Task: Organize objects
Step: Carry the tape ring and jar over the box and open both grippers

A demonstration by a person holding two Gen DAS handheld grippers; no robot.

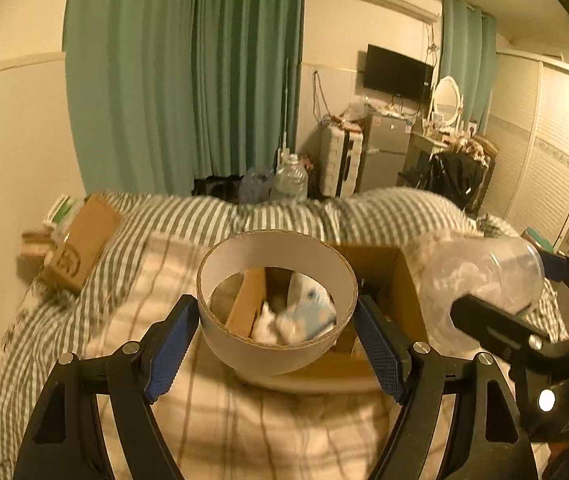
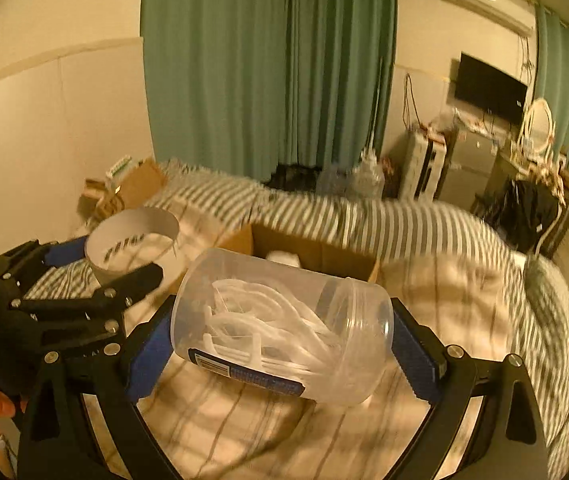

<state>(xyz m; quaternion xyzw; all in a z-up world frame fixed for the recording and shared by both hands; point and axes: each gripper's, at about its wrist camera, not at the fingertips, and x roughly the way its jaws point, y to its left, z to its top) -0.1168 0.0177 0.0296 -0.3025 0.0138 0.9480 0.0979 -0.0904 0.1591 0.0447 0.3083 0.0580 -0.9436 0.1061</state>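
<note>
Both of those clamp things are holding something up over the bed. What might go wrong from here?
1. The clear jar lies on its side between the right gripper's jaws with no lid visible; the white plastic pieces inside might slide out onto the bedding.
2. The left gripper pinches a thin cardboard ring by its outer wall; it may buckle or slip.
3. Both hover near the open cardboard box, so they could collide.

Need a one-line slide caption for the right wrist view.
Right gripper clamps a clear plastic jar of white plastic pieces sideways above the open cardboard box on the bed.
</note>
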